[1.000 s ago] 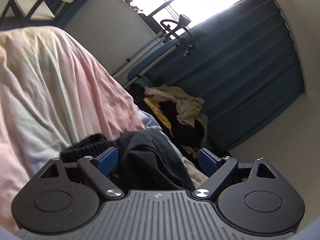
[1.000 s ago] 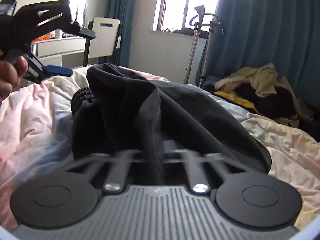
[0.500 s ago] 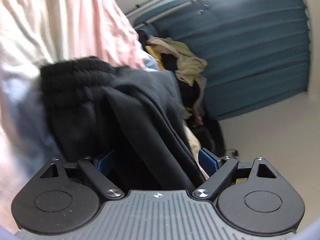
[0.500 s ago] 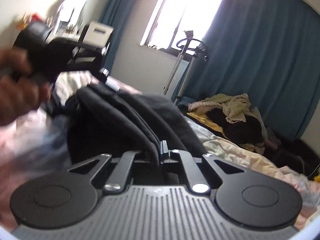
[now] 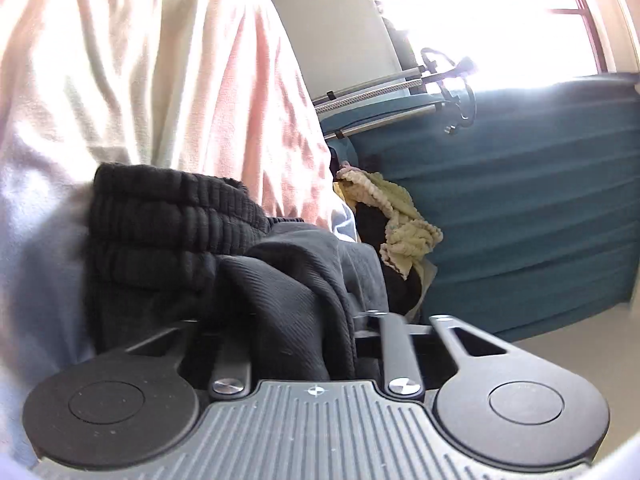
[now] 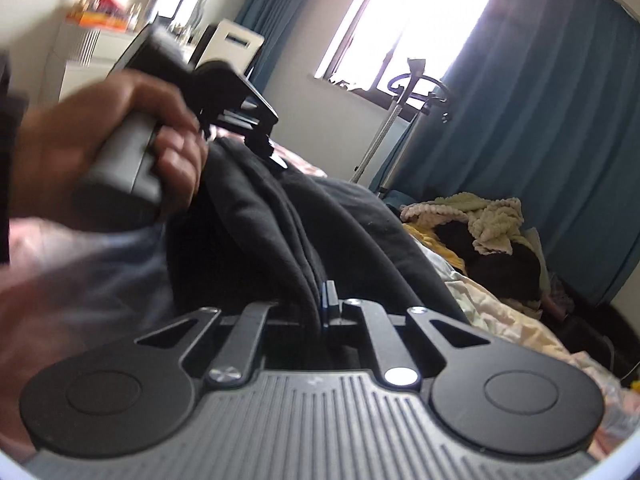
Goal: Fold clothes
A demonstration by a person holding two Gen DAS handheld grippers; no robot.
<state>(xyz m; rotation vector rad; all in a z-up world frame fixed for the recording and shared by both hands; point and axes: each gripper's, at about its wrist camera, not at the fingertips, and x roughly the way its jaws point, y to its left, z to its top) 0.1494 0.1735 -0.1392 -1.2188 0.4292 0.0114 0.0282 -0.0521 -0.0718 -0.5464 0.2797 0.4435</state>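
Observation:
A black garment (image 5: 288, 280) with a ribbed waistband (image 5: 172, 216) lies bunched on the pink and white bedsheet (image 5: 160, 60). My left gripper (image 5: 296, 320) has a thick fold of it between its jaws, which are closing; the cloth hides the pads. The right wrist view shows the same garment (image 6: 360, 232) running from my right gripper (image 6: 326, 300), shut on an edge of it, up to the left gripper (image 6: 268, 148). A hand (image 6: 100, 140) holds that left gripper at the upper left.
A pile of cream, yellow and black clothes (image 6: 480, 220) lies at the far right of the bed, also visible as the clothes pile (image 5: 400, 216). Blue curtains (image 6: 540, 120), a metal stand (image 6: 404, 92) and a window lie behind. A desk and chair (image 6: 232, 44) stand at the back left.
My left gripper came down onto the black garment and its jaws swung in from wide apart onto a fold. The right gripper shifted and rolled, still gripping the cloth.

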